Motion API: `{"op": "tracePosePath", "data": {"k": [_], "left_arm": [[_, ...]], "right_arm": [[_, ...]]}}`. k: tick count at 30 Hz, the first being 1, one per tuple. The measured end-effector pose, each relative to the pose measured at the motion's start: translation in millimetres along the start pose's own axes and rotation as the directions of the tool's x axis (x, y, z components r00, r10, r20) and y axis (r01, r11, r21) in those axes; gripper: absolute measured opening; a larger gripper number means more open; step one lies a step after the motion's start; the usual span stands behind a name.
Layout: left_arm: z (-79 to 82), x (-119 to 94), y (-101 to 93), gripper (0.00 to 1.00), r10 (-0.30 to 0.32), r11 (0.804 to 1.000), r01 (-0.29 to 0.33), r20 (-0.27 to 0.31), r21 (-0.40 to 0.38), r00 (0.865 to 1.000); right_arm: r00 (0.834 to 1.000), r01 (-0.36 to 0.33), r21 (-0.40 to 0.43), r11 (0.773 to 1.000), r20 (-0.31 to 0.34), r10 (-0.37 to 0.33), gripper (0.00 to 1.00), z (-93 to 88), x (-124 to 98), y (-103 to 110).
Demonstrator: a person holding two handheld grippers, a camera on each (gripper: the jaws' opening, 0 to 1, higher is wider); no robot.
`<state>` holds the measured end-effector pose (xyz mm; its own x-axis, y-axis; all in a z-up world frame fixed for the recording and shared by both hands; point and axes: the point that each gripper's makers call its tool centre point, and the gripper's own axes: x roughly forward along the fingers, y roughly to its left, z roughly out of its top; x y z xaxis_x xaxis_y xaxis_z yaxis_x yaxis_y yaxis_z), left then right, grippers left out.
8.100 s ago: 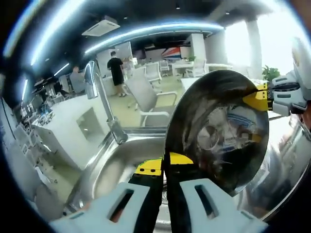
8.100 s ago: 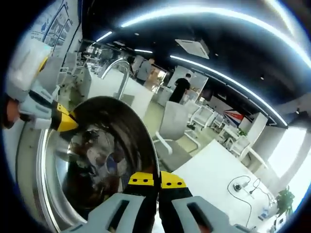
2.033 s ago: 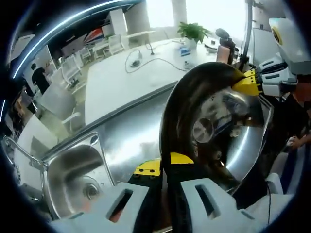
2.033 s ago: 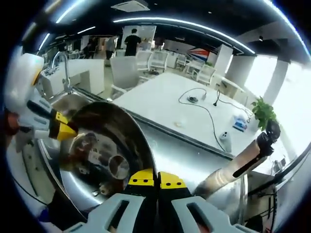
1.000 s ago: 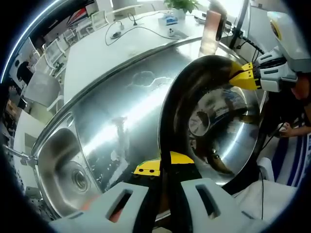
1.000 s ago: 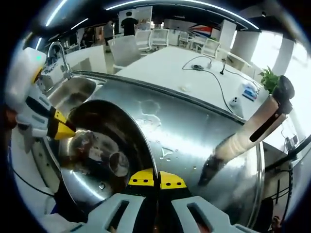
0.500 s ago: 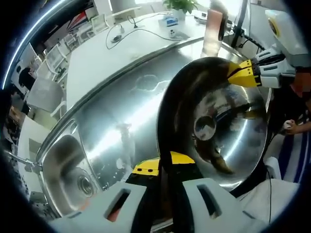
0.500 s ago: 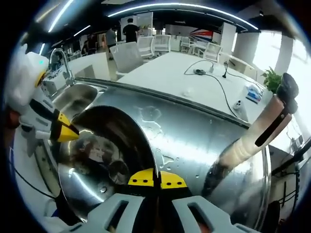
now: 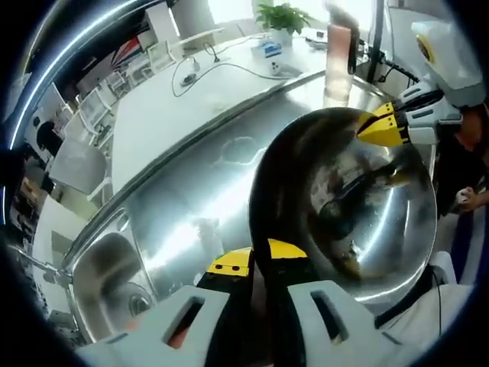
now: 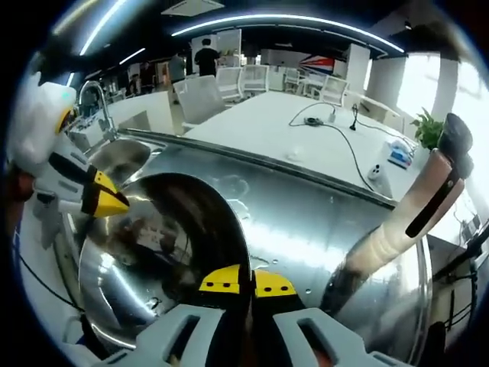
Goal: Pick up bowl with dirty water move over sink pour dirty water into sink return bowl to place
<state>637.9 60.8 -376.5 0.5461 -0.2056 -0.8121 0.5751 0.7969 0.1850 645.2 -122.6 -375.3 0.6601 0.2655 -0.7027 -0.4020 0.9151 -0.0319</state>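
Note:
A shiny steel bowl [image 9: 348,206] with brown streaks inside is held by its rim from both sides, above the steel counter [image 9: 199,199]. My left gripper [image 9: 260,264] is shut on the near rim in the left gripper view, and my right gripper [image 9: 386,126] pinches the far rim with its yellow tips. In the right gripper view the bowl [image 10: 153,252] fills the lower left. There my right gripper [image 10: 246,284] is shut on its rim and my left gripper [image 10: 103,200] holds the opposite edge. The sink [image 9: 107,275] lies off to the left of the bowl.
The sink basin [image 10: 114,157] has a curved faucet [image 10: 92,95] behind it. A tall beige tool with a black top [image 10: 416,202] stands on the counter's right end. Behind is a white table [image 10: 306,126] with a cable, chairs and a plant [image 9: 279,15].
The bowl was tipped over the sink earlier; both grippers have since carried it right, over the counter. In the last second it has turned more level and both views have lifted a little.

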Motion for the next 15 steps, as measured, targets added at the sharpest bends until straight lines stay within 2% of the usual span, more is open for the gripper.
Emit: {"op": "tracePosePath", "data": {"k": [15], "left_arm": [[10.4,4.8,1.5,0.0,-0.013,0.999,0.011,0.06,0.033,0.998]], "right_arm": [[0.998,-0.031,0.053,0.998,0.047,0.028,0.0,2.8,10.6,-7.1]]}}
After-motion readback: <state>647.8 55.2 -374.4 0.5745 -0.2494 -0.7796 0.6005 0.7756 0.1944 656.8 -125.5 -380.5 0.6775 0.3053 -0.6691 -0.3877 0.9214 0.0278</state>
